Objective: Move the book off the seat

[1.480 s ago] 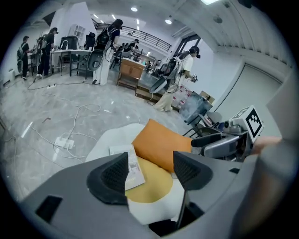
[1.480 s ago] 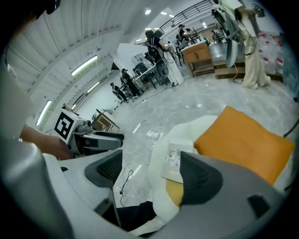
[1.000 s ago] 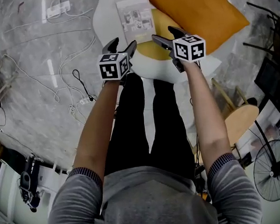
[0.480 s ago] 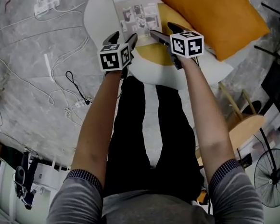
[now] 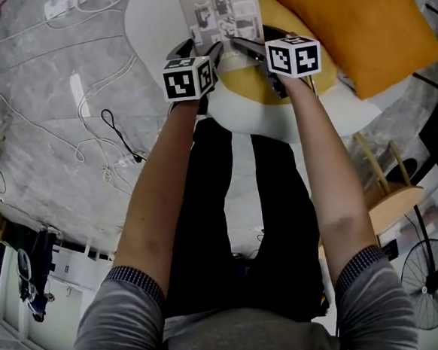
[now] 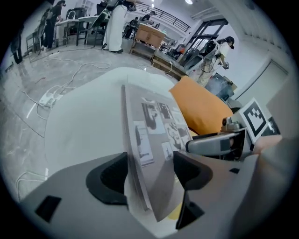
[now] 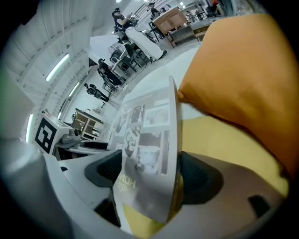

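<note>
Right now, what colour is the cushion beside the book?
Orange. The cushion shows best in the right gripper view.

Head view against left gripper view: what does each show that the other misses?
Only the head view shows the person's arms, a floor fan and a wooden stool. Only the left gripper view shows how the left claw's jaws stand, apart, one on each side of the book's near edge, plus people far back in the hall. Both show the book, the orange cushion, the white seat and the right claw.
</note>
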The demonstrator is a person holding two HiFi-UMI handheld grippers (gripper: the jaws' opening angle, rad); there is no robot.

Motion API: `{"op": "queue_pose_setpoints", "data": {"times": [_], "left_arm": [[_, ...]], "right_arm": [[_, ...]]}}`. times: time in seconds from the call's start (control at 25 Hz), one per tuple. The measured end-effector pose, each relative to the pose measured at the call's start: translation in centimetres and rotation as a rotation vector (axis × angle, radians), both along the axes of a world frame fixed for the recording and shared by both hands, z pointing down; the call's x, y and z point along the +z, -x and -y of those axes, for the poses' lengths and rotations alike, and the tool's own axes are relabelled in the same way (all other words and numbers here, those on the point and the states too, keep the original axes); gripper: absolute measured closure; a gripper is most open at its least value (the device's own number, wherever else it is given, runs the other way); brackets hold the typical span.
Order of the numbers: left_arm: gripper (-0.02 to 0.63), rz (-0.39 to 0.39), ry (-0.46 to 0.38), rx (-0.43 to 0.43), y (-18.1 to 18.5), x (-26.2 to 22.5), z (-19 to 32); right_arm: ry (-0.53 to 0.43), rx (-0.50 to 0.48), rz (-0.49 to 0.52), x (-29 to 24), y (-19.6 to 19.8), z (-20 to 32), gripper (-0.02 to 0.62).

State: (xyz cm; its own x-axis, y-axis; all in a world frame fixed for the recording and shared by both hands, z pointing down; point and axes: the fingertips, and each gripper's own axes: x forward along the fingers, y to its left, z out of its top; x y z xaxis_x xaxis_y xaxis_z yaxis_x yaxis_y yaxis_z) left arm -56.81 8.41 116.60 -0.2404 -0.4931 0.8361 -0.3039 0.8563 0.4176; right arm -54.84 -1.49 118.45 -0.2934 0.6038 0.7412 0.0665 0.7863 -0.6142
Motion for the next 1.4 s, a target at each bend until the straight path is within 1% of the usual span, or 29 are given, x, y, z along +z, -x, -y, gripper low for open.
{"op": "queue_pose_setpoints", "data": {"times": [0.24, 0.4, 0.52, 0.64, 0.72, 0.84, 1.0, 1.12, 1.2, 1.28, 1.4], "left_arm": [[0.278, -0.016, -0.082, -0.03, 0.0, 0.6, 0.1], [0.282, -0.046, -0.077, -0.042, 0.0, 0.5, 0.3], [0.285, -0.067, -0.092, -0.063, -0.1, -0.8, 0.2], [0.285, -0.066, -0.096, -0.057, -0.9, -3.3, 0.3], [0.285, -0.052, -0.091, -0.047, -1.4, -5.4, 0.5], [0.285, -0.016, -0.107, -0.041, -1.5, -9.7, 1.0], [0.285, 0.058, -0.122, -0.01, -1.4, -16.2, 1.7], [0.284, 0.098, -0.137, -0.003, -1.7, -21.0, 1.6], [0.285, 0.116, -0.158, -0.016, -1.7, -24.2, 1.5], [0.284, 0.142, -0.175, -0.031, -1.6, -27.7, 1.2], [0.284, 0.188, -0.192, -0.023, -1.9, -33.3, 0.5]], "right_arm": [[0.022, -0.01, -0.005, 1.6, -0.1, -0.3, 0.199], [0.027, 0.007, 0.005, 1.6, -0.2, 0.0, 0.216], [0.022, 0.026, 0.024, 0.0, -0.2, -0.1, 0.216], [-0.001, 0.012, 0.054, -2.6, -0.9, 0.0, 0.218], [-0.023, 0.003, 0.082, -5.0, -1.2, 0.3, 0.218], [-0.054, 0.031, 0.129, -10.0, -1.0, 1.0, 0.218], [-0.073, 0.067, 0.202, -16.6, -1.2, 1.7, 0.218], [-0.091, 0.053, 0.276, -21.6, -1.3, 1.6, 0.218], [-0.104, 0.039, 0.32, -25.0, -1.3, 1.5, 0.218], [-0.106, 0.031, 0.354, -28.1, -1.3, 1.2, 0.219], [-0.119, 0.027, 0.409, -33.6, -1.7, 0.5, 0.219]]}}
